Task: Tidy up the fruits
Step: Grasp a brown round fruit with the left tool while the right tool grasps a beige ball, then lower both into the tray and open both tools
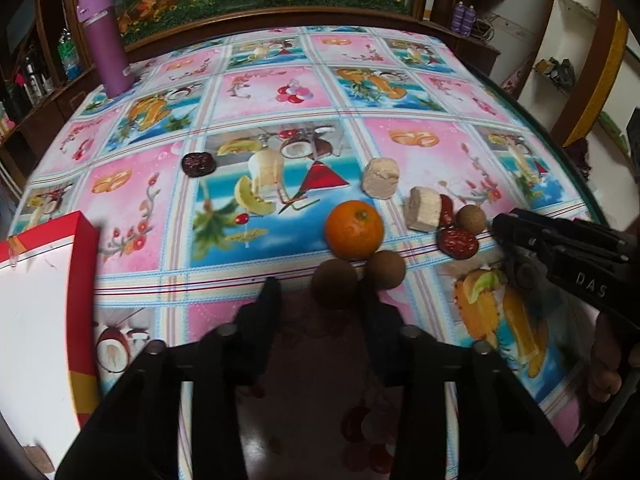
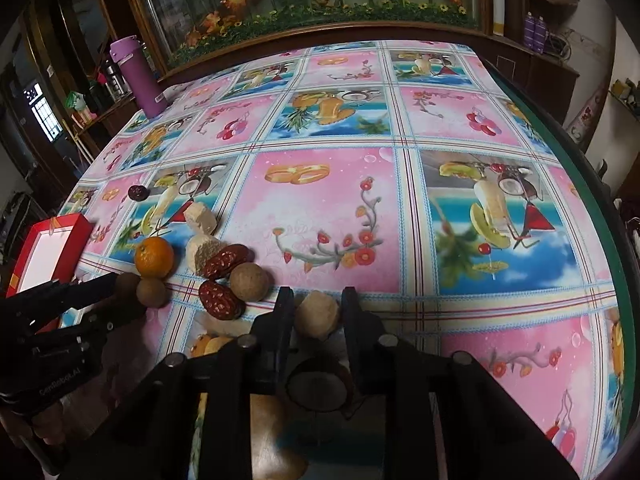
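My left gripper (image 1: pixel 320 294) is open low over the tablecloth. A brown longan (image 1: pixel 334 284) lies between its fingers, against the right finger and clear of the left one. A second longan (image 1: pixel 386 270) and an orange mandarin (image 1: pixel 354 230) lie just beyond it. My right gripper (image 2: pixel 318 302) is shut on a pale round fruit (image 2: pixel 318 318). To its left lie two red dates (image 2: pixel 220 300), another longan (image 2: pixel 249 282) and pale chunks (image 2: pixel 204 250). The left gripper (image 2: pixel 120 294) shows at the left edge of the right wrist view.
A red box with a white inside (image 1: pixel 40 300) stands at the table's near left. A purple bottle (image 1: pixel 106 44) stands at the far left corner. A dark round piece (image 1: pixel 198 164) lies apart on the fruit-print tablecloth (image 2: pixel 320 216). Cabinets surround the table.
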Demonstrator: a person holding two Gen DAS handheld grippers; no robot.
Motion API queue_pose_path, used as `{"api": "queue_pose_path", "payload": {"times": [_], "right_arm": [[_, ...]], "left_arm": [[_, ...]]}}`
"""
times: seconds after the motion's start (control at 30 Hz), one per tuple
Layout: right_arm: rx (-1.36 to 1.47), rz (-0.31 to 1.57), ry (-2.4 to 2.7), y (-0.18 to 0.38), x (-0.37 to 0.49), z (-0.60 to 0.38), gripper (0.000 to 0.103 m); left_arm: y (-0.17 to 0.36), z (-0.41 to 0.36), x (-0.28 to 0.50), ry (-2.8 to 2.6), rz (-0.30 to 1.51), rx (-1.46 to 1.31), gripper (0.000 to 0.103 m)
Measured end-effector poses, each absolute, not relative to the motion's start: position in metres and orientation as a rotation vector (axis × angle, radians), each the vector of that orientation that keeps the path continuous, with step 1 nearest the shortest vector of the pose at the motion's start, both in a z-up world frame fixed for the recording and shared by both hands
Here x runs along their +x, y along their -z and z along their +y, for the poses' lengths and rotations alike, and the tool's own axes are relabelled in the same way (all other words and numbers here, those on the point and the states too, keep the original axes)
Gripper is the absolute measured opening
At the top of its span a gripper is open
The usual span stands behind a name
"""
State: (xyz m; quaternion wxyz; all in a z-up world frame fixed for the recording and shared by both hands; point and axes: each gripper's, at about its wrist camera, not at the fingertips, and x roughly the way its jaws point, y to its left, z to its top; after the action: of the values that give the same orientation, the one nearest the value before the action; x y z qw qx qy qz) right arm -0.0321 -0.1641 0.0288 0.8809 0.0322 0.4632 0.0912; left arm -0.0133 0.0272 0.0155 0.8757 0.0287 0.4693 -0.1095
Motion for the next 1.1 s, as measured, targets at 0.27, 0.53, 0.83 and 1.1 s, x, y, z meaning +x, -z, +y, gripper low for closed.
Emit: {"api": "queue_pose_path", "payload": {"times": [0.27, 0.53, 0.83, 1.1], "right_arm": [[0.080, 0.953, -0.222, -0.038, -0.054, -0.158, 0.023], [0.041, 0.918, -0.366, -0.057, -0.073, -0.108, 0.023], [-0.072, 0.874, -0.617, -0.072, -0.094, 0.015, 0.023], [-0.117, 0.880, -0.764, -0.066, -0.105, 0.097, 0.023]], "left_arm": [[-0.017, 0.032, -0.015, 0.269, 0.981, -0.006, 0.025], [-0.055, 0.064, -0.065, 0.201, 0.882, -0.025, 0.025], [-0.094, 0.151, -0.136, -0.052, 0.759, -0.031, 0.025], [-0.074, 0.213, -0.154, -0.202, 0.797, -0.064, 0.025]]}}
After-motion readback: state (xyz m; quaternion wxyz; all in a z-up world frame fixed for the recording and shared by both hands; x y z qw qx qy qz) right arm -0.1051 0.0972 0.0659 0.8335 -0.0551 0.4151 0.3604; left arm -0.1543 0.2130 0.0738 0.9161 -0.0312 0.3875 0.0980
